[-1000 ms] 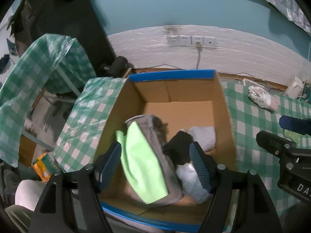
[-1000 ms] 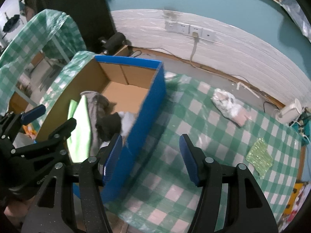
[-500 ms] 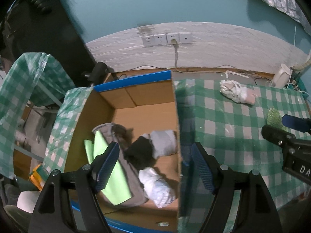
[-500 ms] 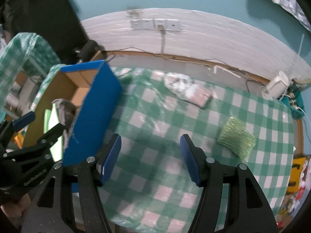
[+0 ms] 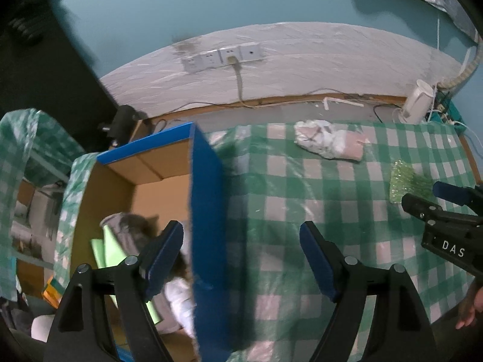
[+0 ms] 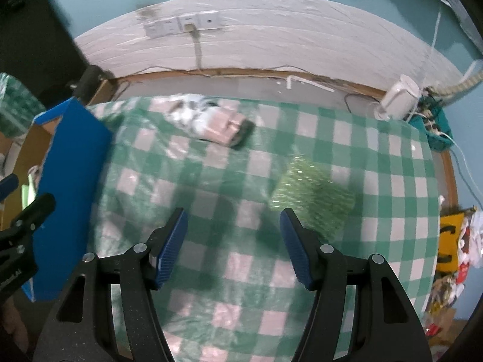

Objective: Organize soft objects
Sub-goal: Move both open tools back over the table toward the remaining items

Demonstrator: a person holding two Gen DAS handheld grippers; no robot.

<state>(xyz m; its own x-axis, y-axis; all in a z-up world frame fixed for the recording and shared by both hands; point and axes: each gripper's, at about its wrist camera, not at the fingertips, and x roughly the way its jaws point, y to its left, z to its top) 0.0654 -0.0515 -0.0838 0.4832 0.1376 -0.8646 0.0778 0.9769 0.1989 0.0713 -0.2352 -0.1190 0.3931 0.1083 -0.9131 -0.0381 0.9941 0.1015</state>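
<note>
Left gripper (image 5: 241, 259): its blue jaws are standing wide apart, holding nothing, and it is hanging over the right wall of the box
Right gripper (image 6: 232, 241): its blue jaws are standing wide apart too, holding nothing, and it is hanging over the table
Blue-sided cardboard box (image 5: 208, 211): it is sitting at the left end of the green and white checked tablecloth (image 6: 211, 181)
Inside the box: a bright green cloth (image 5: 110, 250), a grey cloth (image 5: 123, 229) and a white cloth (image 5: 181, 298) are lying together
Shiny green knobbly pad (image 6: 311, 196): it is lying on the tablecloth just past the right gripper's right finger
Crumpled white and pink bundle (image 6: 208, 120): it is lying at the far side, well apart from the green pad
</note>
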